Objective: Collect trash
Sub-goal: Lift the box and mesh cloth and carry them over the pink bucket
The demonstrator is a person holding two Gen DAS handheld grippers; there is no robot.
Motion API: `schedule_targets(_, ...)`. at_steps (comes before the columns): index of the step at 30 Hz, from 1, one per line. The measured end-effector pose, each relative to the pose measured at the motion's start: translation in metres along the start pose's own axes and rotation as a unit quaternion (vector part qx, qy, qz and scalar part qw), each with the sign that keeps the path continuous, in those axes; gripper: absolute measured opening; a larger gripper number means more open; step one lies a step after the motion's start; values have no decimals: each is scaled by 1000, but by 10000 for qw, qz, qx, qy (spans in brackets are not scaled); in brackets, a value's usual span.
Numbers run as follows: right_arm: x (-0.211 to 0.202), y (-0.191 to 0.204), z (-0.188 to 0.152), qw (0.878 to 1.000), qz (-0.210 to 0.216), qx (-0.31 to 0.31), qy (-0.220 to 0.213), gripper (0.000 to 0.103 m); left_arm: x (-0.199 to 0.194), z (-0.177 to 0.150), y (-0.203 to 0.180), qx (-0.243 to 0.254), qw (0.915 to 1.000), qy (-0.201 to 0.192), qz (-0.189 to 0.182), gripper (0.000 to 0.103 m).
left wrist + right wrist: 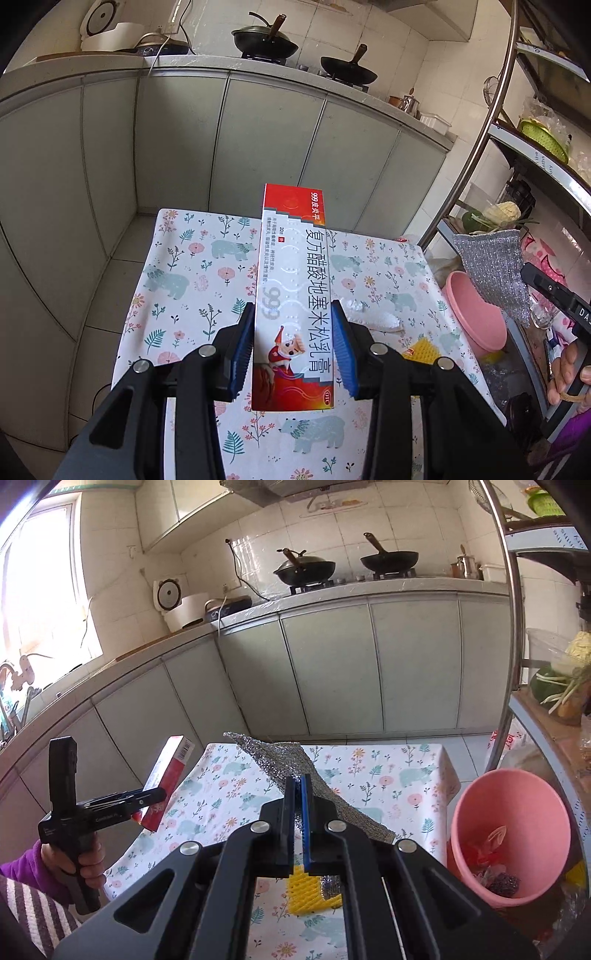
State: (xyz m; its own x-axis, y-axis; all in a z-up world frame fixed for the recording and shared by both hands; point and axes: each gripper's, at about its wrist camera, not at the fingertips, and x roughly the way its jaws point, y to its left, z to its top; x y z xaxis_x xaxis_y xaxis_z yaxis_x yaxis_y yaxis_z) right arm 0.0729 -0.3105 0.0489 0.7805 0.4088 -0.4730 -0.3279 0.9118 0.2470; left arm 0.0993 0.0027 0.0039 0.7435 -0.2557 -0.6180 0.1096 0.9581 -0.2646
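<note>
**Technician A:** Report the left gripper.

**Technician B:** Its two blue ribbed pads clamp the long sides of a flat rectangular ointment carton. The carton is glossy card, white in the middle with red ends and printed characters. It points forward, lifted clear above the table. From the right wrist view the same carton tilts upward in the left gripper, gripped near its lower end.

**Technician A:** And the right gripper?

**Technician B:** Jaws pressed almost together on a thin silver scouring cloth. The cloth is a glittering metallic mesh, roughly rectangular, draping forward and to the right of the pads. In the left wrist view it hangs as a limp sheet above the bin.

**Technician A:** Surroundings?

**Technician B:** The table carries a smooth cloth printed with bears and flowers. On it lie a yellow foam net sleeve, ridged in texture, and a white crumpled scrap. A round pink plastic bin stands just beside the table's right edge, with wrappers and a steel scourer in its bottom. A hand in a purple sleeve holds the left gripper's handle.
</note>
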Motion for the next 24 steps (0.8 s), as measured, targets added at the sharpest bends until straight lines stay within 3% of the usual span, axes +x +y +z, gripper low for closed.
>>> schedule_targets(12, -23, -22, 7, 9988, -360, 85, -308, 3, 5, 21, -35, 256, 9991, -181, -269, 39)
schedule_targets(24, -56, -53, 11, 9939, -868, 226, -639, 3, 13, 44, -95, 728, 9939, -487, -666, 39)
